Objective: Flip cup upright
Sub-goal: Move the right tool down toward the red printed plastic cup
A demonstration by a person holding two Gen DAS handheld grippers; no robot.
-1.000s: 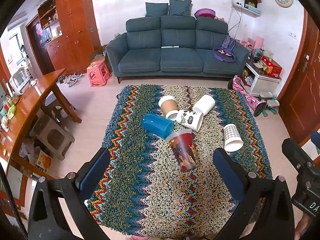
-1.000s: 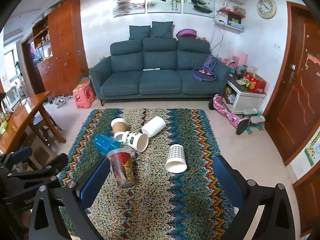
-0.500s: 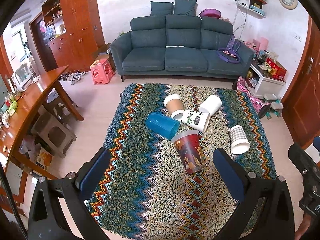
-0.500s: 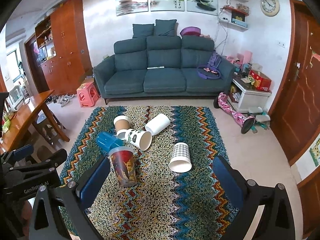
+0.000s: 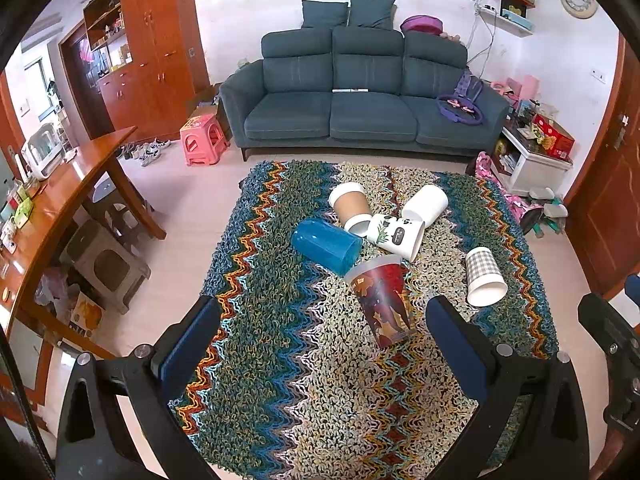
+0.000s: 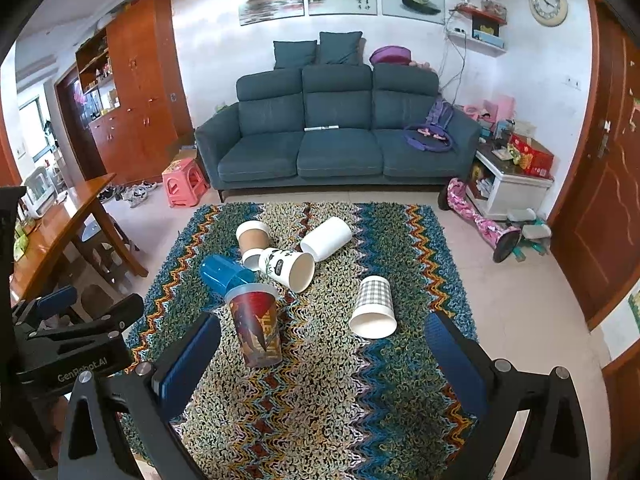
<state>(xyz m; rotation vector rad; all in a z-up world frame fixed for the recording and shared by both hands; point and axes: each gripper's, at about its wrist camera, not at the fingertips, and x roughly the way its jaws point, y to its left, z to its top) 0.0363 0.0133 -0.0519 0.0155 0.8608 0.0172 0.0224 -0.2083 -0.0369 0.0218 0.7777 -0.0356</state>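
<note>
Several cups lie tipped on the zigzag rug [image 5: 280, 340]. A red patterned cup [image 5: 382, 304] [image 6: 256, 328] is nearest, its wide rim pointing at a blue cup [image 5: 326, 245] [image 6: 224, 274]. Behind them are a brown cup [image 5: 350, 208], a white panda-print cup [image 5: 396, 232] [image 6: 288, 266] and a plain white cup [image 5: 425, 205]. A checked cup [image 5: 484, 276] [image 6: 374, 306] lies apart on the right, mouth toward me. My left gripper [image 5: 322, 304] and right gripper [image 6: 323, 320] both hover open above the rug's near part, touching nothing.
A blue sofa [image 5: 360, 92] stands behind the rug. A wooden table [image 5: 60, 200] with stools under it runs along the left, next to a pink stool [image 5: 202, 140]. A white side cabinet [image 5: 532, 164], a pink scooter and a wooden door are on the right.
Both views have drifted slightly, so the cups and sofa sit a little further right in each. The cups lie as before. Both grippers stay open.
</note>
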